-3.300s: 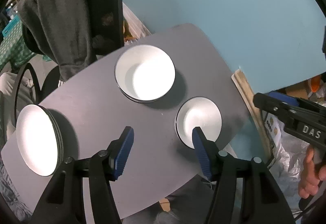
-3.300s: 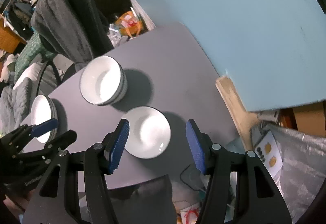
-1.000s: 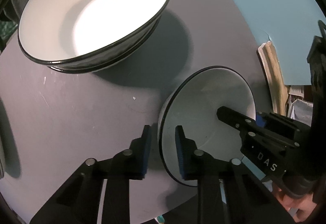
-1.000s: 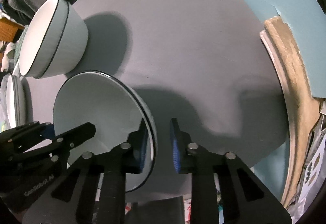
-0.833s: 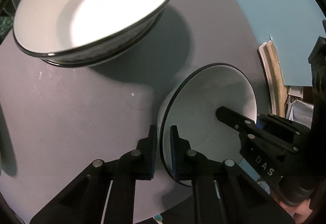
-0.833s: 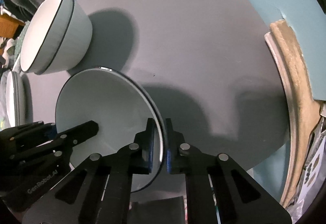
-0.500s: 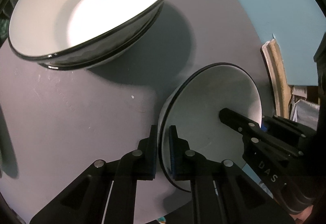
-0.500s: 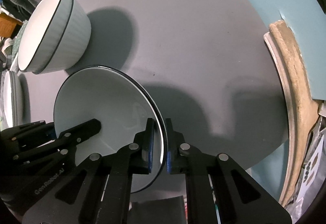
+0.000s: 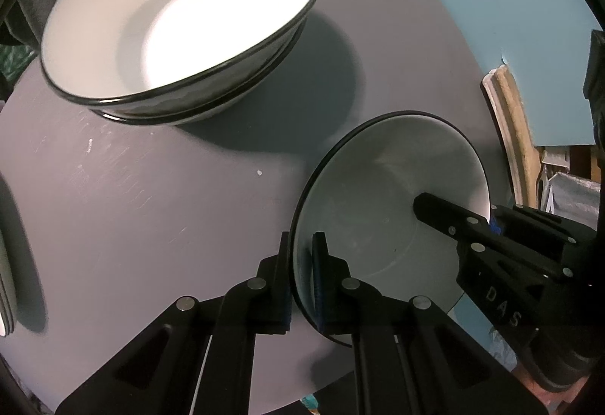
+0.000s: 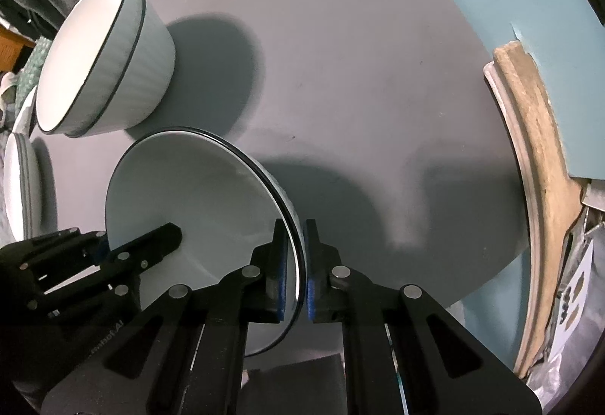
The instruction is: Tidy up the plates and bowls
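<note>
Grey and matte, the round table carries everything, with a pale blue floor beyond its edge. On it, near the front edge, sits the small bowl we are working on, and we have it by two opposite points of its rim: the left gripper is clamped on the rim at one side, the right gripper clamped on the rim across from it, each with one blue pad inside the wall and one outside, and the left jaws have just been closing to get there. Whether the base has left the table we cannot tell. To do this lift well, we judge that both hands should rise together and level, since a thin glazed rim can slip out of narrow pads if one side leads; we should carry it over the stacked bowls behind it and lower it centred, without knocking rim on rim. As for looks, the bowl is white inside and out with a fine black line round the lip, smooth, shaded by our tools, and empty. Two larger bowls of the same make stand nested just behind it, and a stack of plates lies further off at the table's left side.
</note>
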{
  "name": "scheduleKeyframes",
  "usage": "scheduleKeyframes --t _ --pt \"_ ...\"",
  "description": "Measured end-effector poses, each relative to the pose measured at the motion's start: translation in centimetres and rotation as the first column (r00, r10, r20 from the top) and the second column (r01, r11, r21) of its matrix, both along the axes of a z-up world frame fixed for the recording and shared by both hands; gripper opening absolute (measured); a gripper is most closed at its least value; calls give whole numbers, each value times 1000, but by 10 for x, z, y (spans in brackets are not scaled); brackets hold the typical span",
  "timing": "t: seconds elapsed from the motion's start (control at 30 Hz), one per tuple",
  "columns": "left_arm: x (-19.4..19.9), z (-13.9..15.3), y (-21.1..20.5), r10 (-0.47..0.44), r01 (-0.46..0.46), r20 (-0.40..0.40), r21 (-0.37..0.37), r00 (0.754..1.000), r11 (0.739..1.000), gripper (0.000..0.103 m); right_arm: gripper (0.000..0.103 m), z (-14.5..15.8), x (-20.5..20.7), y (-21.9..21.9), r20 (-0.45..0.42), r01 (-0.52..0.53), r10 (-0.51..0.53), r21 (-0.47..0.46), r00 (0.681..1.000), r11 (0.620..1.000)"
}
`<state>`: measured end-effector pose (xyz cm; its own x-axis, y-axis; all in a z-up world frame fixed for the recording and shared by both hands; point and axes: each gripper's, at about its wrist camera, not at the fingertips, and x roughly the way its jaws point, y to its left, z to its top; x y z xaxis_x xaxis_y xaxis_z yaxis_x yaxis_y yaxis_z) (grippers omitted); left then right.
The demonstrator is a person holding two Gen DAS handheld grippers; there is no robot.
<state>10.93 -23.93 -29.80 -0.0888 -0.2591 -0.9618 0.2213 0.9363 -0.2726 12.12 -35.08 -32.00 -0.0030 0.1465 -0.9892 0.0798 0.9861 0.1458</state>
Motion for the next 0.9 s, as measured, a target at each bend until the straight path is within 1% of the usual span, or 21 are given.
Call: scheduleKeyframes --t 0.3,0.4,0.47,0.53,0.63,0.7,0.73,0.77,0.8,0.83,0.87,0.9 --pt "-3 17 7 17 -17 5 -16 1000 1000 8 7 28 8 7 9 -1 1 13 1000 1000" --pt "-7 23 13 29 -29 2 -28 1000 999 9 7 42 18 9 12 -15 15 13 1000 1000" --pt "-7 31 16 38 -38 5 -32 999 999 9 7 47 20 12 18 -24 24 13 1000 1000" --pt "-10 42 19 50 -49 12 -38 999 998 9 7 56 23 18 25 -39 39 12 999 999" --pt "-10 50 20 70 -69 20 -42 997 997 9 7 71 30 24 37 -55 54 10 998 998" --pt "-5 63 24 83 -82 34 -44 996 996 9 7 78 36 29 47 -60 60 10 997 998" --pt "-3 69 30 89 -87 41 -45 995 995 9 7 80 36 20 53 -63 63 12 997 998" --pt "1 73 40 93 -91 45 -46 995 995 9 7 85 39 21 60 -66 65 14 996 998" --pt "3 79 42 101 -99 51 -47 994 994 9 7 87 41 22 65 -70 69 15 996 997" --pt "5 82 43 108 -105 56 -46 993 993 9 7 85 44 12 71 -75 73 17 995 997" --pt "7 86 45 115 -112 70 -44 991 993 9 7 90 47 12 79 -83 81 18 994 996" --pt "9 89 43 121 -118 79 -44 989 992 9 7 93 42 7 87 -88 86 19 992 996"
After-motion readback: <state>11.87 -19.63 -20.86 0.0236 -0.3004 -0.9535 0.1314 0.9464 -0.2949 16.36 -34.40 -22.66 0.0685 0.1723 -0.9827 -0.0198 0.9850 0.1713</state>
